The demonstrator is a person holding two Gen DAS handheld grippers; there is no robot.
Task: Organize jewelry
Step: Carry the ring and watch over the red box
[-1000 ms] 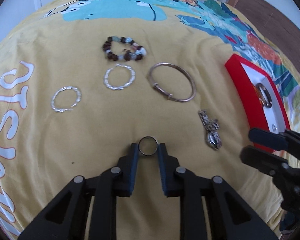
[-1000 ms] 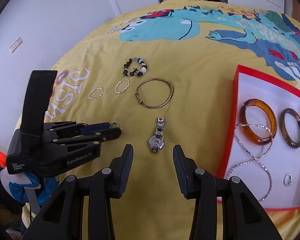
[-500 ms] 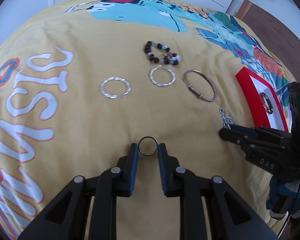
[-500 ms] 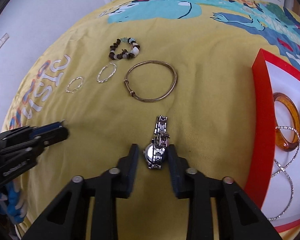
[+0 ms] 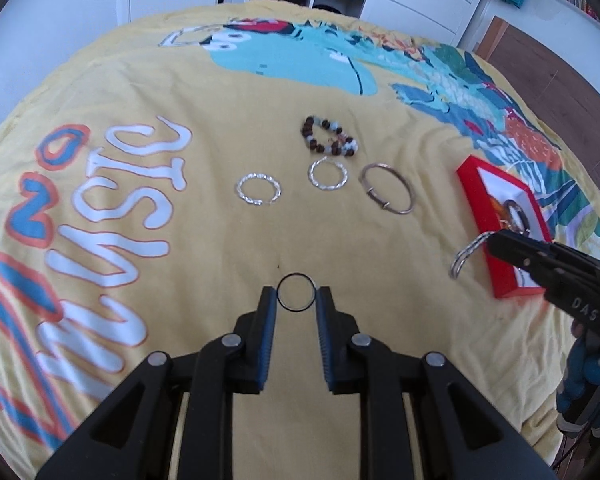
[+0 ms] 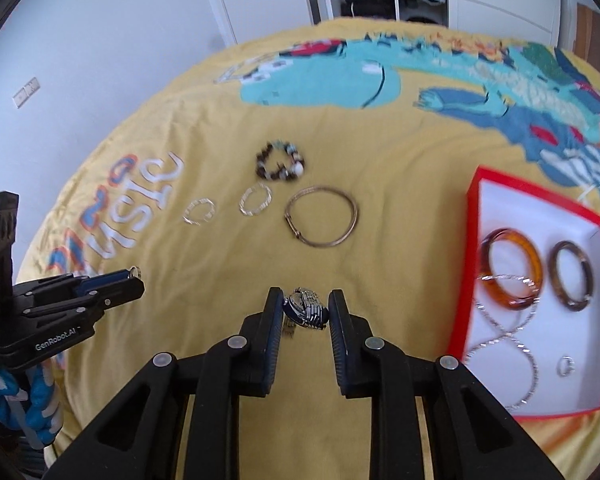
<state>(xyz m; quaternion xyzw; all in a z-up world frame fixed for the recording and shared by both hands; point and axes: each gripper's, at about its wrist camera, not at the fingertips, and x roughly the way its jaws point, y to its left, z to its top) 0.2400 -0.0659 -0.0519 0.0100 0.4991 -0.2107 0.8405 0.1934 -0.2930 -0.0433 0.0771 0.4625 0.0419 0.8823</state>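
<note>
Yellow printed bedspread [image 5: 220, 240] — beaded bracelet [image 5: 329, 142], bangle [image 5: 387, 193], red box [image 6: 476, 264].

Wide bare stretch of yellow bedspread [image 6: 204, 344] in front, nothing on it. Further back a row blocks the way: two silver hoops [image 5: 258, 188] [image 5: 327, 173], bead bracelet [image 5: 329, 142], bangle [image 5: 387, 193]. Red tray [image 6: 471, 264] w/ jewelry fills the right side.

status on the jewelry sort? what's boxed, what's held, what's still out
Boxed: two bangles, a chain and a small ring in the red box. In hand: left gripper holds a ring; right gripper holds the watch. Left on the bedspread: beaded bracelet, two silver hoops, metal bangle.
</note>
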